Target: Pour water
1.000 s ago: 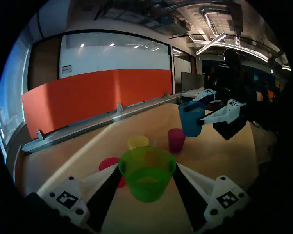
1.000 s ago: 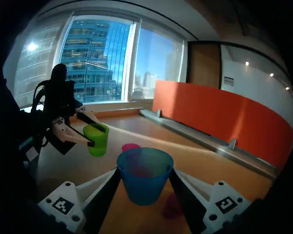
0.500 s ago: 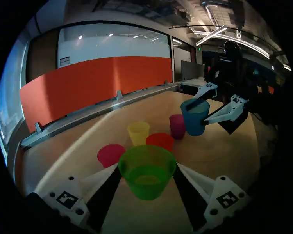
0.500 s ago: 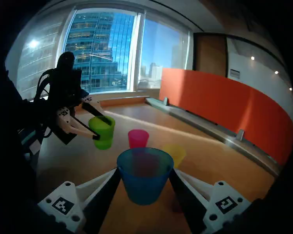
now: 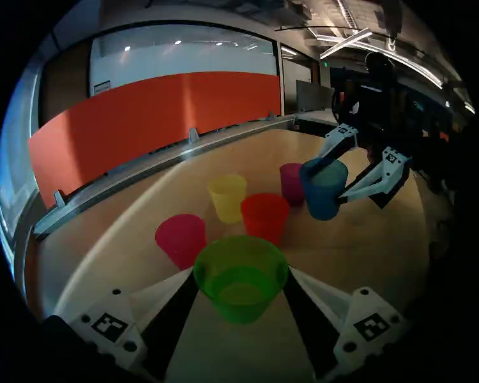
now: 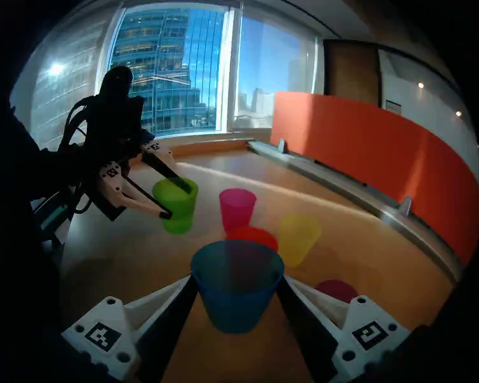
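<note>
Holding two cups upright over the bench (image 5: 367, 255), poised to pour.
Grips the green cup (image 5: 241, 277) with the left gripper (image 5: 241, 276) and the blue cup (image 6: 237, 284) with the right gripper (image 6: 237, 281), pinching opposite side walls, both just over the bench. Keeps each long axis roughly vertical, rim toward the ceiling. Judged thin plastic: light, smooth, likely slippery and easily squeezed, so best held mid-wall with modest force. Cannot confirm water inside either.
</note>
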{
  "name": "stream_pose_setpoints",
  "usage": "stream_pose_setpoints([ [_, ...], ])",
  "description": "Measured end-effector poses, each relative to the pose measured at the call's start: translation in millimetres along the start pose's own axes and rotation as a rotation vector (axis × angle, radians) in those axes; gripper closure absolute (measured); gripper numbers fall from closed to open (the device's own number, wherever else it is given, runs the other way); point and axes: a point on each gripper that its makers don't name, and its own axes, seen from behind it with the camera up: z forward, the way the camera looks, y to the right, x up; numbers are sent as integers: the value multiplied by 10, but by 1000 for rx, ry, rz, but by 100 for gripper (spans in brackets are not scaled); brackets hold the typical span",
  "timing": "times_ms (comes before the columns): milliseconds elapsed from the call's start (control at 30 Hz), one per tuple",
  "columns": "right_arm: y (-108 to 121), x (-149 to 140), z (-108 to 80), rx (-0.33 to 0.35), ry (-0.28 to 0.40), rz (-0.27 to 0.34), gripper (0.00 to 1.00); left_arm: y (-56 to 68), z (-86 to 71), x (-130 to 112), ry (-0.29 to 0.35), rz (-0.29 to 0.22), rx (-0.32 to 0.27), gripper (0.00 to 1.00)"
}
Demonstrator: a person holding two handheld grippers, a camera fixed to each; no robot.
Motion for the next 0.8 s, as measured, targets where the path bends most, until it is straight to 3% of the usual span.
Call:
stream_pose_setpoints([
  [800,-124,-267,212,53,-70,1,10,-32,123,-185,-59,-7,-12,13],
])
